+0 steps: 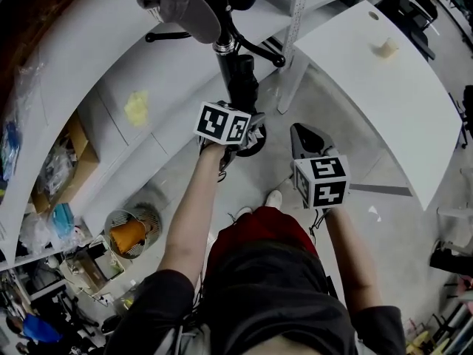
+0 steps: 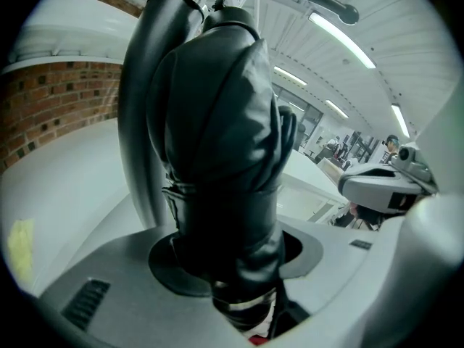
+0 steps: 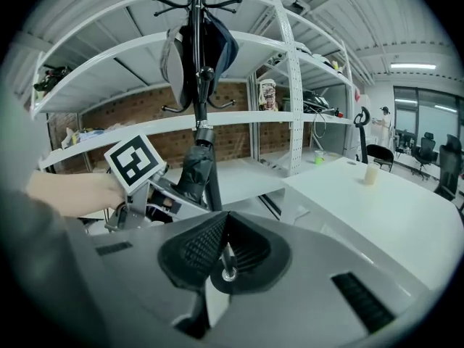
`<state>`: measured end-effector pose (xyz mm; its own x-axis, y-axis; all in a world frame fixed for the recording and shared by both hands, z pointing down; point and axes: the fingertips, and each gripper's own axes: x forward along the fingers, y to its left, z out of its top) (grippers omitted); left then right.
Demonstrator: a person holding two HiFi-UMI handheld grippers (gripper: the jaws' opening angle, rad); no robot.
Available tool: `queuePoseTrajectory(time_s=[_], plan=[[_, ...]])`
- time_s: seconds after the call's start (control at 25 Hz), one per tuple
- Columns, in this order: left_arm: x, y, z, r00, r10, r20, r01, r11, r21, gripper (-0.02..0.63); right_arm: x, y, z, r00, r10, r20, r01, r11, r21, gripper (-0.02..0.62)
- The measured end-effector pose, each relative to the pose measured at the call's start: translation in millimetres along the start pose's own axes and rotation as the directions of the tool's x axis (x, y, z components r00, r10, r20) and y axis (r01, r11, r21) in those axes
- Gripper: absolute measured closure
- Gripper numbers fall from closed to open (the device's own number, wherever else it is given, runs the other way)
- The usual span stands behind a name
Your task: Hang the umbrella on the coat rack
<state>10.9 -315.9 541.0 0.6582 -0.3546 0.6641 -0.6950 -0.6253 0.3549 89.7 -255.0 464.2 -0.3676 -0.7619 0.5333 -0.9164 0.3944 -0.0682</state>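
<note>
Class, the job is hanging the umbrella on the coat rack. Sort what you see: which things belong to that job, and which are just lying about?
Part of the job:
- umbrella, folded, held in the left gripper
- coat rack

Just lying about:
- cup on the white table
- yellow cloth on a shelf
</note>
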Motion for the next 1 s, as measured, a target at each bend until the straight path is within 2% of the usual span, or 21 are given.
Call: queuePoseTrajectory(time_s=[0.44,0.72,1.0], plan=[[1,-1,-9,0.999,0.032,-0.002,-0.031,0.999,0.018,0.399,31,15,-23,0.997,0.009,-0.077,-0.004,0.998,0.069,0.577],[5,-2,-12,0.999,0.044,0.009,-0.044,0.999,0.027,0.397,46,18,-38,0.992,-0.014,-0.129,0.025,0.996,0.087,0.577],[9,-1,-13,0.998,0.059,0.016,-0.060,0.996,0.064,0.393,46,21,-51,0.987,-0.022,-0.158,0.045,0.988,0.145,0.577]])
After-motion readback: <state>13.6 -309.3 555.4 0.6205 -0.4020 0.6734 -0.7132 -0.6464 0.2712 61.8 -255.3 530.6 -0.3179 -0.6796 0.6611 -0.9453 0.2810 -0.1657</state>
